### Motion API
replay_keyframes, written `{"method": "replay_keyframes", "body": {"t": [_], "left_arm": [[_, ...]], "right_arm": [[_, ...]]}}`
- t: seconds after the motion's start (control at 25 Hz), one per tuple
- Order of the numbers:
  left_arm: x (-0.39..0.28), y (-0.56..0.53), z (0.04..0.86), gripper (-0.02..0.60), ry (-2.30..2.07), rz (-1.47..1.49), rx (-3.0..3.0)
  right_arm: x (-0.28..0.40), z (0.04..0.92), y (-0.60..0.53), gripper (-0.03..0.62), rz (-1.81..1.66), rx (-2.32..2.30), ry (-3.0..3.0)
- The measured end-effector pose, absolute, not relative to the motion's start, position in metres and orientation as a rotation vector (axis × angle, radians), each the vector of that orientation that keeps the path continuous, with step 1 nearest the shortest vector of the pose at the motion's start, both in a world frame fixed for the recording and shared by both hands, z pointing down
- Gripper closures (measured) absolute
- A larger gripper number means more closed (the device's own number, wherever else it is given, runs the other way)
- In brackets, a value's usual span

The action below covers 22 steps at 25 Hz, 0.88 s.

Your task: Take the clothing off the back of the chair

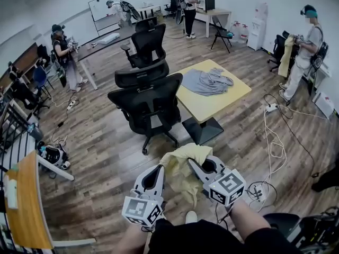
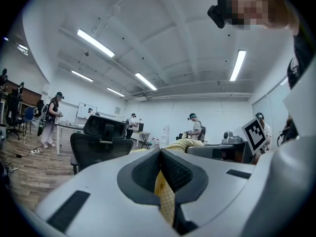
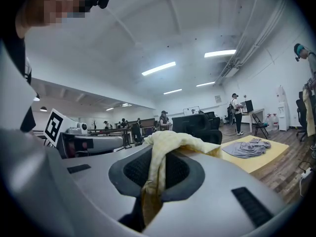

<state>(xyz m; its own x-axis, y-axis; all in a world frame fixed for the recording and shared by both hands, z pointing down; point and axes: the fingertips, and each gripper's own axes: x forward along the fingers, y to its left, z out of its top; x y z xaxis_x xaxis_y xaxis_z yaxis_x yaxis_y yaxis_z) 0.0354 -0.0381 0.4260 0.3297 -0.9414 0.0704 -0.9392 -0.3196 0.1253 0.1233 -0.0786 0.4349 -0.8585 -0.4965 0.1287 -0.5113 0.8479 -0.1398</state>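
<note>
A pale yellow garment [image 1: 183, 165] hangs bunched between my two grippers, low in the head view and clear of the black office chair [image 1: 145, 102] ahead. My left gripper [image 1: 160, 169] is shut on a fold of the yellow cloth [image 2: 166, 197], which runs down between its jaws. My right gripper [image 1: 194, 164] is shut on the same garment [image 3: 170, 141], which drapes over its jaws. The chair back [image 2: 101, 137] is bare in the left gripper view, and the chair [image 3: 197, 125] also shows in the right gripper view.
A yellow table [image 1: 233, 97] right of the chair bears a grey garment [image 1: 207, 81]. A second black chair [image 1: 147, 41] stands behind. Cables [image 1: 273, 142] trail on the wood floor at right. A wooden desk [image 1: 26, 205] is at left. Several people stand around the room.
</note>
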Motion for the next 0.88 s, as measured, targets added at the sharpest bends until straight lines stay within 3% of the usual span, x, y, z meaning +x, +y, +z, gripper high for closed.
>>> {"method": "replay_keyframes", "body": {"t": [0.88], "left_arm": [[0.018,-0.015,0.446,0.566,-1.810,0.002,2.349]], "right_arm": [[0.103,0.441,-0.057,0.546,0.194,0.706,-2.953]]}}
